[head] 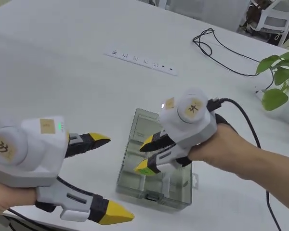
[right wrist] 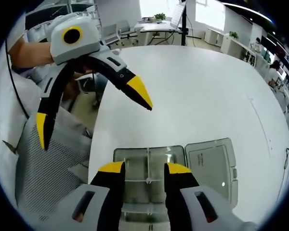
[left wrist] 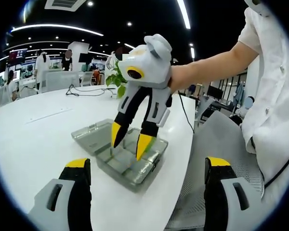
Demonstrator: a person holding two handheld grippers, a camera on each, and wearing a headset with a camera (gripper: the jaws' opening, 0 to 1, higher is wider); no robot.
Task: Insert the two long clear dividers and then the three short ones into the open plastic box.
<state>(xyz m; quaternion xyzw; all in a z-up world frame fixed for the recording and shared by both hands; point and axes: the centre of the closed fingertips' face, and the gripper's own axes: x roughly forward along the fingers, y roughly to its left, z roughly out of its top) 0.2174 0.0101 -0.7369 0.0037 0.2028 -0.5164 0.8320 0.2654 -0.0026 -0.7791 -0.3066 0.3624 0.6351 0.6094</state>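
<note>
Head view: right gripper (head: 141, 157) hides part of the box (head: 173, 198).

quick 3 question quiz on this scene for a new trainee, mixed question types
1. True or false: the lid of the box is shut.
2. Fill in: the left gripper has its jaws wide ____.
3. Which gripper hangs over the box? A) left gripper B) right gripper C) neither

Key: 1 false, the lid lies back on the table; 2 open; 3 B.
</note>
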